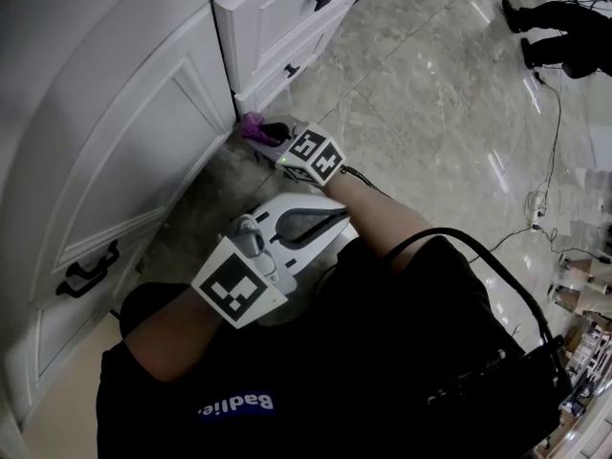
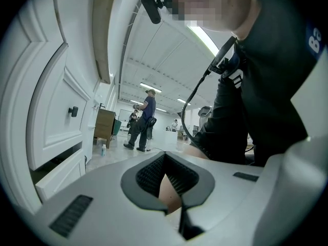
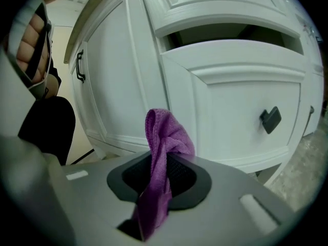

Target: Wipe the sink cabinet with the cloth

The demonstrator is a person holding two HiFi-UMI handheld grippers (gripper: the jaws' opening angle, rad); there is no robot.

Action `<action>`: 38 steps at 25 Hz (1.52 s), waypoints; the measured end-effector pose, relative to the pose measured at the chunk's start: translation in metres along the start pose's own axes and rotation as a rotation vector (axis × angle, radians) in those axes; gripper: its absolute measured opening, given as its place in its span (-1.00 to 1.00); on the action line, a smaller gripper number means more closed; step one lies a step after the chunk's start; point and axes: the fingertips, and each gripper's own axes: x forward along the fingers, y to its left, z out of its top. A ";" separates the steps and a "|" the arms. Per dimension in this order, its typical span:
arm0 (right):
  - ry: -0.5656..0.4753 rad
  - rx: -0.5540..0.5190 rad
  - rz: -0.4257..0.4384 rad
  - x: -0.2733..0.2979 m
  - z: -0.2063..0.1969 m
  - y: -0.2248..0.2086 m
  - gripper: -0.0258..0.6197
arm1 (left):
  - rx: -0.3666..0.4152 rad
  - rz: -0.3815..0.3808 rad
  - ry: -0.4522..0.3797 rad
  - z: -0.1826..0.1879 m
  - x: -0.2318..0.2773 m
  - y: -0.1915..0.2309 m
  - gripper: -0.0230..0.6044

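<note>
While a person in black clothing looks down on it, the white sink cabinet point(image 1: 115, 161) fills the left of the head view, with a panelled door and, farther along, a stack of drawers point(image 1: 287, 17). Glossy grey marbled floor point(image 1: 430, 113) spreads to the right. The left tongs point(image 1: 337, 220) hang low, close to the person's body and well apart from the cabinet; their jaws are drawn together with nothing between them. The right tongs point(image 1: 266, 134) reach to the foot of the cabinet, jaws clamped on a purple cloth point(image 1: 251, 125). The cloth's bunched end sticks out past the jaws, right at the post between door and drawers. A small black knob point(image 3: 270, 119) sits on the nearest drawer front.
</note>
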 end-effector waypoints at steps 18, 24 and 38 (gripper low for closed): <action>-0.010 0.319 -0.499 -0.099 -0.047 -0.247 -0.70 | -0.046 0.092 0.030 -0.005 -0.021 0.007 -0.91; 0.042 0.343 -0.508 -0.084 -0.054 -0.266 -0.70 | -0.060 0.126 0.038 -0.009 -0.027 0.014 -0.91; 0.019 0.411 -0.255 -0.013 -0.061 -0.148 -0.70 | -0.045 0.081 0.004 -0.005 -0.022 0.013 -0.91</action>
